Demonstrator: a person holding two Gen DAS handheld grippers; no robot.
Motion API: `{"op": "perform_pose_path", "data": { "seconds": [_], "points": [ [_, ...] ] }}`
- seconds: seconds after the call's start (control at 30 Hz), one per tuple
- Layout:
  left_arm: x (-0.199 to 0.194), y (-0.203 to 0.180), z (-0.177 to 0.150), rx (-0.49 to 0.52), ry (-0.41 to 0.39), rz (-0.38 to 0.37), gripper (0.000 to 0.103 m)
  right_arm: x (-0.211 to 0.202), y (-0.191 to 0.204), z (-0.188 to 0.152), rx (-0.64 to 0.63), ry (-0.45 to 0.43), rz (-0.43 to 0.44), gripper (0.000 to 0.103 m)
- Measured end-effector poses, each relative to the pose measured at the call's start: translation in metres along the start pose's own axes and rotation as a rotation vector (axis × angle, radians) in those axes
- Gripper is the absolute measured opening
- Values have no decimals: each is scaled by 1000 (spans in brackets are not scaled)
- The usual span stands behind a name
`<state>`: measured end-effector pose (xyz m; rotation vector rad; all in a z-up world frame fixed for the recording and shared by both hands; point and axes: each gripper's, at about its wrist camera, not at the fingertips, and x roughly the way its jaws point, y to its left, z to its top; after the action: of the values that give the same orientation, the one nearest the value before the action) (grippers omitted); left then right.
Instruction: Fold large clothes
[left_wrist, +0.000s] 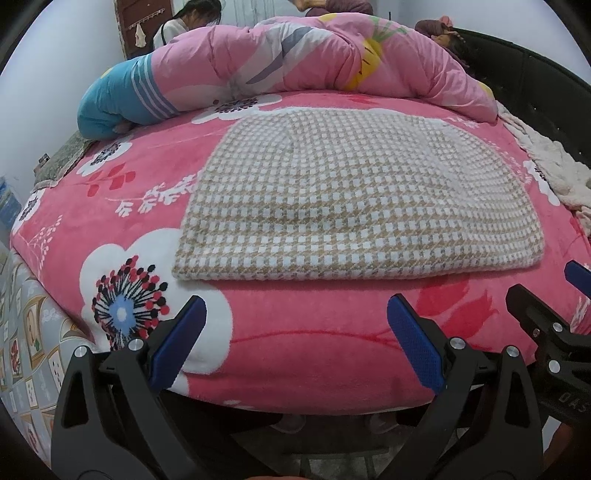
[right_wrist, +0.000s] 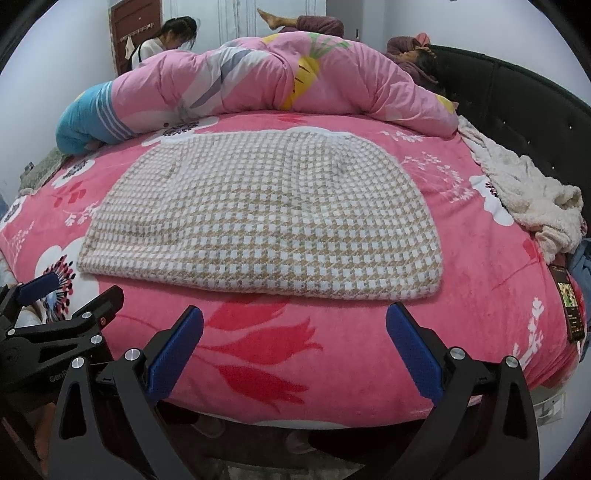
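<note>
- I see a pink floral blanket (left_wrist: 303, 354) covering the bed, filling most of both frames.
- Along the top, a bunched pink quilt (right_wrist: 258, 77) — its blue striped end (left_wrist: 110, 103) at upper left.
- A cream fleece throw (right_wrist: 528, 195) lies crumpled at the right edge, beside the black headboard (right_wrist: 524, 110).
- A phone (right_wrist: 570, 306) — lower right, screen lit.
- Upper left, a person (right_wrist: 162, 40) by a brown door (right_wrist: 133, 26).

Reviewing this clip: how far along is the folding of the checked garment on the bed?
Done: the checked garment lies flat as a neat, rounded-cornered rectangle on the pink bedspread, its thick near edge suggesting layers. In hand: nothing; the left gripper and right gripper are both open, short of its near edge. Left: possibly another fold; I cannot tell.
</note>
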<state>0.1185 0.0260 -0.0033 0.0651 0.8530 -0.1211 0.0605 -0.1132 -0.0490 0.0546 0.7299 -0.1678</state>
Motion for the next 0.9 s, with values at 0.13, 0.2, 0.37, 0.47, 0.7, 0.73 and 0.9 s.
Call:
{"op": "perform_pose_path", "data": {
  "seconds": [0.13,0.2,0.37,0.47,0.7,0.73,0.9],
  "points": [
    [-1,-1,0,5,-1,-3,95,0,-3,1,2,3,2,96],
    [0,-1,1,5,-1,-6,95,1,-3,1,1,4,0,96],
    [0,-1,0,7,-1,-8,95,1,-2,1,-5,4,-5,96],
    [0,-1,0,4,0,-9,95,1,-2,1,-3,5,-7,96],
    [0,-1,0,5,2,-11,95,2,-3,0,-7,8,-8,96],
    [0,-2,0,5,4,-11,95,2,-4,0,-7,8,-8,96],
    [3,0,-1,7,11,-19,95,3,-4,-1,-8,10,-9,96]
  ]
}}
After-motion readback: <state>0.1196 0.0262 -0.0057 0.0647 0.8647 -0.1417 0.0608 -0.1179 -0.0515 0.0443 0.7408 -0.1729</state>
